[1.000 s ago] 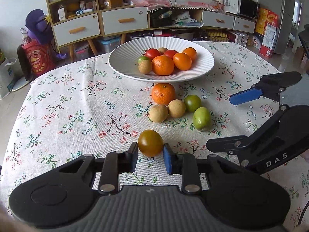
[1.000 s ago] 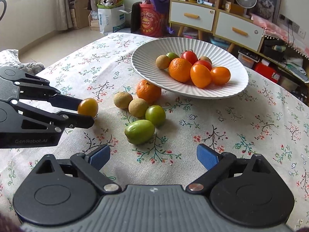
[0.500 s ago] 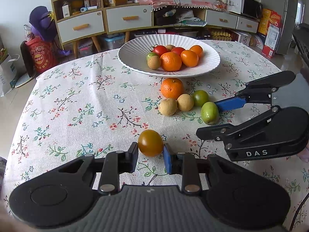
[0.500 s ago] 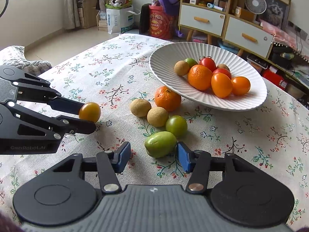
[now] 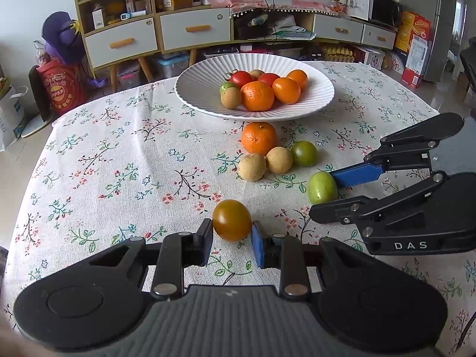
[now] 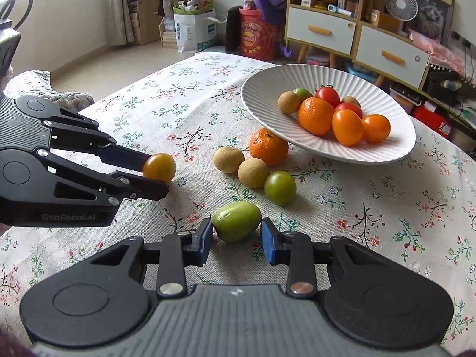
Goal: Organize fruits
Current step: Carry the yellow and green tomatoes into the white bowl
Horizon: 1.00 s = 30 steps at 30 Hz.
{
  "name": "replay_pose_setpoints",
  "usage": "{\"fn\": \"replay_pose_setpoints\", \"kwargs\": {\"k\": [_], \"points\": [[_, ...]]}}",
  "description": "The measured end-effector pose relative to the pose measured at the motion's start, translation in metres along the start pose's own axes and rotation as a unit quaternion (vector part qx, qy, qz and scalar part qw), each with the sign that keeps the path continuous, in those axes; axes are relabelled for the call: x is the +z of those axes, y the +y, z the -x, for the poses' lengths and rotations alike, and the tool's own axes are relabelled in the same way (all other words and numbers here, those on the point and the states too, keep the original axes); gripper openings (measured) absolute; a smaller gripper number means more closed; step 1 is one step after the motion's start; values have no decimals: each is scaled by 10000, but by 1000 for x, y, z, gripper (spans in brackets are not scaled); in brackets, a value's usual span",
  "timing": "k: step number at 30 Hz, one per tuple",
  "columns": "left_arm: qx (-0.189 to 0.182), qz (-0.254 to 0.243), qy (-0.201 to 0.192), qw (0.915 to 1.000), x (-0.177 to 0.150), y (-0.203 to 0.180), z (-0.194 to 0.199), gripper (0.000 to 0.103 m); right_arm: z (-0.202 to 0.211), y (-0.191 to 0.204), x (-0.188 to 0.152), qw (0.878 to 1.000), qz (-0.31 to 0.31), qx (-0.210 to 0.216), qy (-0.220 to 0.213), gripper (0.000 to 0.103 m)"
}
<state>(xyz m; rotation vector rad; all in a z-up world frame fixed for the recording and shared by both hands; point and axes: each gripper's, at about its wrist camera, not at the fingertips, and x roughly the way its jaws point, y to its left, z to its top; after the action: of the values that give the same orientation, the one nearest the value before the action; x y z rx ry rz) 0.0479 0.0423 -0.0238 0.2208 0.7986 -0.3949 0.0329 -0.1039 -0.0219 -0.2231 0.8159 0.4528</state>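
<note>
My left gripper (image 5: 232, 232) is shut on a yellow-brown tomato (image 5: 232, 219), also seen in the right wrist view (image 6: 159, 167), just above the floral tablecloth. My right gripper (image 6: 237, 235) is shut on an oval green fruit (image 6: 236, 221), which shows in the left wrist view (image 5: 322, 187) between the blue pads. A white ribbed plate (image 5: 202, 101) (image 6: 261, 101) at the far side holds several oranges, tomatoes and small fruits. In front of it lie an orange (image 5: 258, 137), two tan round fruits (image 5: 251, 166) (image 5: 279, 159) and a green tomato (image 5: 303, 153).
The round table has a floral cloth (image 5: 119, 163); its edges fall away at left and far side. Behind stand white drawer cabinets (image 5: 193, 29), shelves, a purple toy on a red box (image 5: 62, 83) and floor clutter.
My right gripper moved in and closed from wide open onto the oval green fruit. My left gripper kept its hold on the yellow-brown tomato and drew back a little from the plate.
</note>
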Motion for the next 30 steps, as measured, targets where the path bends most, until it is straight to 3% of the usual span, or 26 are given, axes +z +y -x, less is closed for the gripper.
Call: {"fn": "replay_pose_setpoints", "kwargs": {"k": [19, 30], "points": [[-120, -31, -365, 9993, 38, -24, 4, 22, 21, -31, 17, 9979, -492, -135, -403, 32], [-92, 342, -517, 9980, 66, -37, -18, 22, 20, -72, 40, 9917, -937, -471, -738, 32]]}}
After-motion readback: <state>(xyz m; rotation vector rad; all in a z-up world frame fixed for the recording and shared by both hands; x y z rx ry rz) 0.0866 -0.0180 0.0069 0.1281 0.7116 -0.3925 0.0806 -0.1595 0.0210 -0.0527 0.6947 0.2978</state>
